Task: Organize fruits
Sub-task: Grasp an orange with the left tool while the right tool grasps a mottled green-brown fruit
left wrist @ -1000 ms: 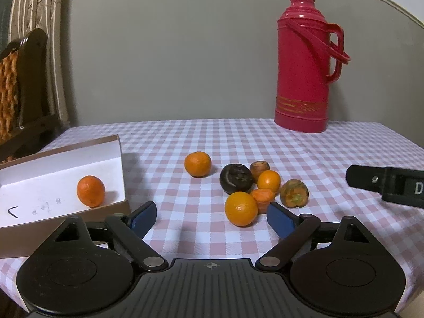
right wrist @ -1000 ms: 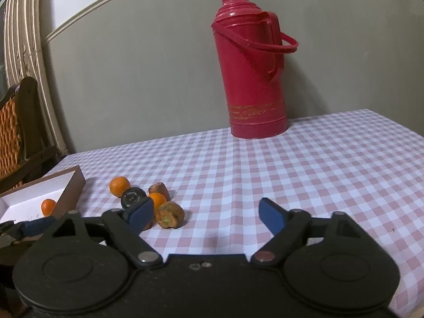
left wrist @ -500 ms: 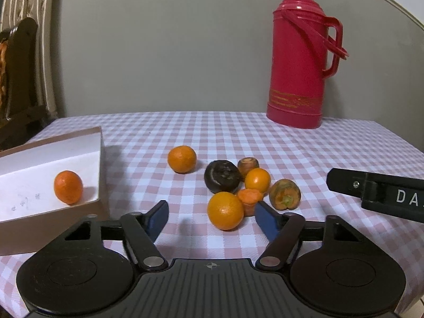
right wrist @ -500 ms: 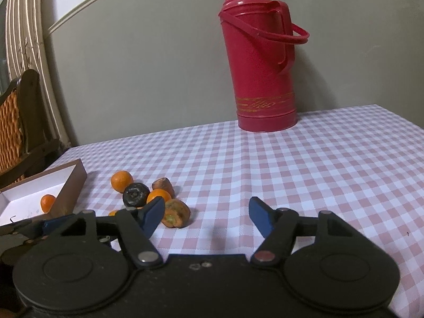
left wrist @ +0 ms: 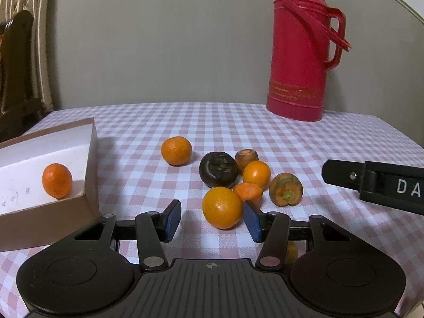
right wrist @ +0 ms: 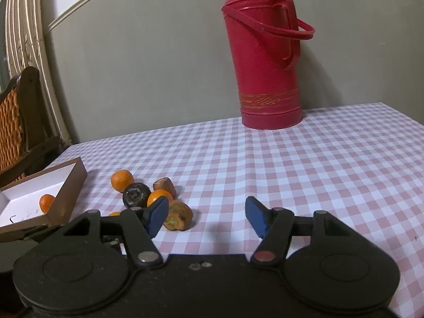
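From my left gripper (left wrist: 212,220), jaws spread wide, the nearest orange (left wrist: 222,207) sits between my blue pads, untouched; another orange (left wrist: 57,180) lies in the box (left wrist: 90,159). From my right gripper (right wrist: 206,216), jaws apart and holding nothing, the fruit pile (right wrist: 148,196) lies to my left on the checked cloth (right wrist: 318,164).

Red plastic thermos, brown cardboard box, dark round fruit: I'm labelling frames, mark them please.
Red plastic thermos (left wrist: 299,61), left wrist view, body.
Brown cardboard box (left wrist: 91,164), left wrist view, right wall.
Dark round fruit (left wrist: 218,169), left wrist view, top.
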A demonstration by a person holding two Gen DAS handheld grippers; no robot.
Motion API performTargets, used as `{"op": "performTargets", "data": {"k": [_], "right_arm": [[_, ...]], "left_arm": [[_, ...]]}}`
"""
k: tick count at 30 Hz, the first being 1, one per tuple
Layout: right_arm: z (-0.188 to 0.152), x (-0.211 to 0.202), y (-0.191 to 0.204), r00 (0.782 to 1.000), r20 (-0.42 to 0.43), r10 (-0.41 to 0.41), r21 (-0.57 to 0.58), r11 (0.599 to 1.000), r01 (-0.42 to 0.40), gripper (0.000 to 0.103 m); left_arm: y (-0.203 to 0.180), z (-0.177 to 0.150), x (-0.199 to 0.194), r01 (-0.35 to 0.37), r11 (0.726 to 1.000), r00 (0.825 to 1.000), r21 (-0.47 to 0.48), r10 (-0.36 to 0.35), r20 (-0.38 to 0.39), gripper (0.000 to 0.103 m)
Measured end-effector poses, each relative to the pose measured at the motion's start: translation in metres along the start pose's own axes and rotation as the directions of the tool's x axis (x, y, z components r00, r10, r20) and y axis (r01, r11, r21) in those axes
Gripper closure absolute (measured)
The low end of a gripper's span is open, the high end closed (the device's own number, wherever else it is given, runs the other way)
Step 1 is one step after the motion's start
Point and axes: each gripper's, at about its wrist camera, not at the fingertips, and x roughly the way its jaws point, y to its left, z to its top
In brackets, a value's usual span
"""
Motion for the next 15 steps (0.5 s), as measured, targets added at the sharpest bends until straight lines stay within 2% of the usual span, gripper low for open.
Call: {"op": "performTargets", "data": {"k": [1, 5, 15], "right_arm": [[0.000, 0.001, 0.001, 1.000, -0.004, 0.002, -0.001, 1.000, -0.002, 0.048], [0.002, 0.008, 0.004, 1.000, -0.023, 0.015, -0.008, 1.000, -0.015, 0.055], [0.003, 0.027, 0.014, 0.996, -0.069, 0.048, -0.013, 0.999, -0.049, 0.056]], "left_arm": [[0.000, 0.000, 0.001, 0.001, 1.000, 1.000, 0.001, -0.001, -0.004, 0.050], [0.000, 0.000, 0.005, 0.014, 1.000, 1.000, -0.006, -0.014, -0.020, 0.069], [0.016, -0.002, 0.003, -0.034, 0.999, 0.999, -0.027, 0.033, -0.022, 0.070]]}}
